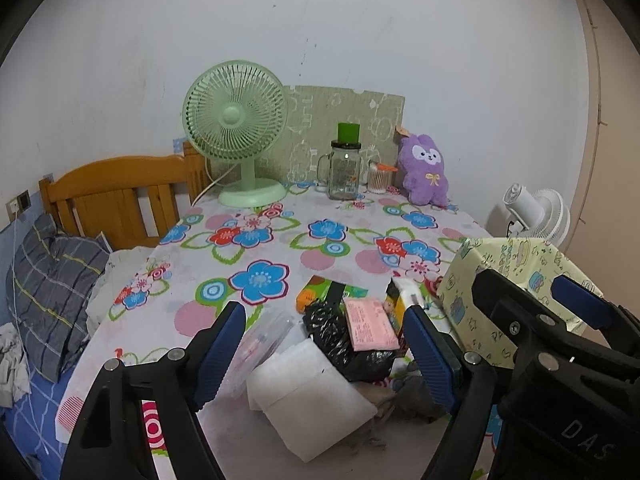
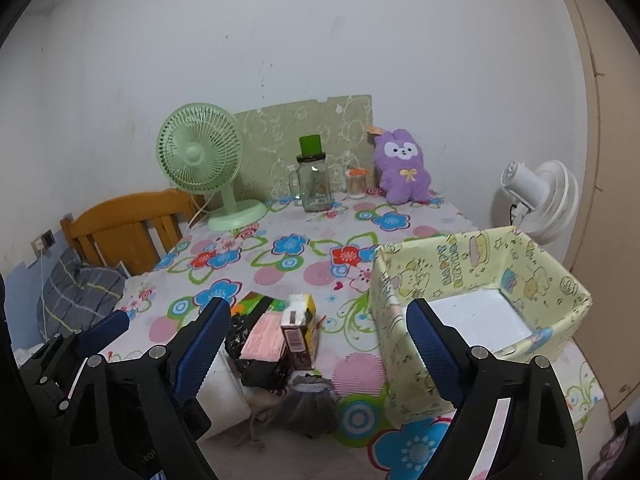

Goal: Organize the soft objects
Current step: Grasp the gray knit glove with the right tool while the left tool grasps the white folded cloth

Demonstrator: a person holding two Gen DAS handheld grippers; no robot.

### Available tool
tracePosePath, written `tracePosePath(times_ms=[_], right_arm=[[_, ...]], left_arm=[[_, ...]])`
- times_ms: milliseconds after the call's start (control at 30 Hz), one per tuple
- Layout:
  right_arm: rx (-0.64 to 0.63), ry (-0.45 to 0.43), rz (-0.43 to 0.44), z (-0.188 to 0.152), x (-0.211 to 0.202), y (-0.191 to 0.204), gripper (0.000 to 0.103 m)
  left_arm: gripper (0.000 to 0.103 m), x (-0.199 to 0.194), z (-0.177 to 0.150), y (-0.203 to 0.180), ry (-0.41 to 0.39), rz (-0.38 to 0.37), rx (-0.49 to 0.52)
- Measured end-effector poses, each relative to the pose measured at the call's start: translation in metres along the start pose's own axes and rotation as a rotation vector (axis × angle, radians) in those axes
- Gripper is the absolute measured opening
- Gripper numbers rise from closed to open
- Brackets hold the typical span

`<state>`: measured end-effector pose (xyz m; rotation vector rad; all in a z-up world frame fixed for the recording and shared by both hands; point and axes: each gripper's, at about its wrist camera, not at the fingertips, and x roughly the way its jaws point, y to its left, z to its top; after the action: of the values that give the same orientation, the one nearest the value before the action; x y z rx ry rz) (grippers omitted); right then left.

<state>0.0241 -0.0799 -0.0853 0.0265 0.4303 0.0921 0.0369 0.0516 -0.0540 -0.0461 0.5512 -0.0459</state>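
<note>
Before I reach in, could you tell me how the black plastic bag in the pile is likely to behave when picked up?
The black plastic bag looks crumpled and glossy, so it will probably be floppy, sag, and perhaps slip. A pink paper rests on it and would likely slide off. It seems light, though whatever it holds is hidden.

You've got a matt printed cloth (image 1: 280, 248) over the table, a fuzzy purple plush (image 1: 425, 170), a clear glossy glass jar (image 1: 343, 174), a smooth pale-green plastic fan (image 1: 236, 120), a crinkly shiny black plastic bag (image 1: 340, 340), a patterned paper-covered box (image 2: 412, 280), and a varnished wood headboard (image 1: 116, 196).
</note>
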Motion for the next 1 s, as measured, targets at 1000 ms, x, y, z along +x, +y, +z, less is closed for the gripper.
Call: tracePosePath(times_ms=[1000], right_arm=[[0.003, 0.171, -0.026, -0.060, 0.056, 0.015, 0.080]], left_arm=[[0.082, 0.046, -0.060, 0.014, 0.172, 0.002, -0.013]])
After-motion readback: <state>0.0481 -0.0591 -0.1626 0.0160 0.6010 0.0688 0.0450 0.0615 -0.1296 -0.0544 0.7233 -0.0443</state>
